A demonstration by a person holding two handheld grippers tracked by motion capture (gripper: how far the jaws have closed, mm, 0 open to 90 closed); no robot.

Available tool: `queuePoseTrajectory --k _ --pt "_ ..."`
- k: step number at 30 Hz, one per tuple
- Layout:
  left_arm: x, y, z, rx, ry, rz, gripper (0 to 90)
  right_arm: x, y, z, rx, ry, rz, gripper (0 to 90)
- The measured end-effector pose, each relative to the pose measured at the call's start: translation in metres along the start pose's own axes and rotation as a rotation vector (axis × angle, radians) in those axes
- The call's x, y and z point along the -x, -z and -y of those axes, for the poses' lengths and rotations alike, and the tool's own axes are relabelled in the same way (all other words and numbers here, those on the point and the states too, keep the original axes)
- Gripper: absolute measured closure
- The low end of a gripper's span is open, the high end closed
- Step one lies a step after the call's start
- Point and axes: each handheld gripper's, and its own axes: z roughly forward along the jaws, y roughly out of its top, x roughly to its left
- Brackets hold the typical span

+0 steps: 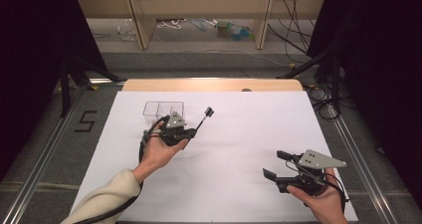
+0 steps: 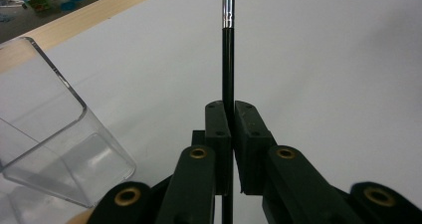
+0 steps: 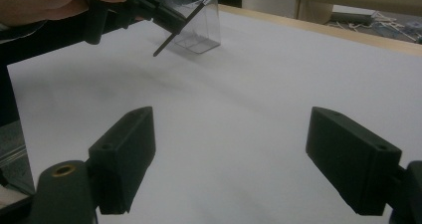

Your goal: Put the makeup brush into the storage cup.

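The left gripper (image 2: 228, 134) is pinching its jaws tight around a thin black brush (image 1: 204, 117) low on its handle, the long end with its silver ferrule (image 2: 227, 7) and dark head jutting out just beside the clear plastic box (image 1: 163, 108). With so narrow a hold on so slim a stick, the brush is liable to pivot or slide in the jaws, and a swing toward the box could be knocking its light wall askew. Well apart from the box, the right gripper (image 1: 280, 164) is hanging over the white surface (image 1: 239, 149) with jaws spread wide and empty.
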Motion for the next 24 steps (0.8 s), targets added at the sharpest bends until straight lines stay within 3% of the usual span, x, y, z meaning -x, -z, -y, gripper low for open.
queuePoseTrajectory --k 5,7,8,9,13,17,18,19,24 --pt "-0.001 0.005 0.0 0.014 0.005 0.007 85.2 0.001 0.0 0.0 0.013 0.008 0.003 20.6" --pt "-0.001 0.006 0.001 0.027 0.01 -0.009 85.2 0.0 0.0 0.0 0.012 0.008 0.002 20.7" --pt "0.0 0.006 0.001 0.034 0.026 -0.003 85.2 0.0 -0.001 0.0 0.031 0.005 -0.003 20.7" --pt "-0.001 0.009 0.001 0.027 0.011 -0.003 85.3 0.0 -0.001 0.0 0.031 0.005 -0.003 20.7" --pt "0.0 0.01 0.002 0.057 0.016 -0.016 85.2 0.0 -0.001 0.0 0.031 0.005 -0.003 20.7" --pt "0.0 0.012 0.001 0.055 0.01 -0.018 85.2 0.001 -0.002 0.0 0.033 0.013 0.001 20.7" --pt "0.0 0.012 0.002 0.057 0.013 -0.019 85.2 0.0 0.0 0.0 0.01 0.008 0.003 20.6" --pt "0.0 0.012 0.002 0.061 0.015 -0.019 85.3 0.001 -0.001 0.0 0.034 0.013 0.0 20.7" --pt "0.0 0.013 0.001 0.087 0.027 -0.027 85.2 0.001 -0.001 0.0 0.034 0.012 0.0 20.7"
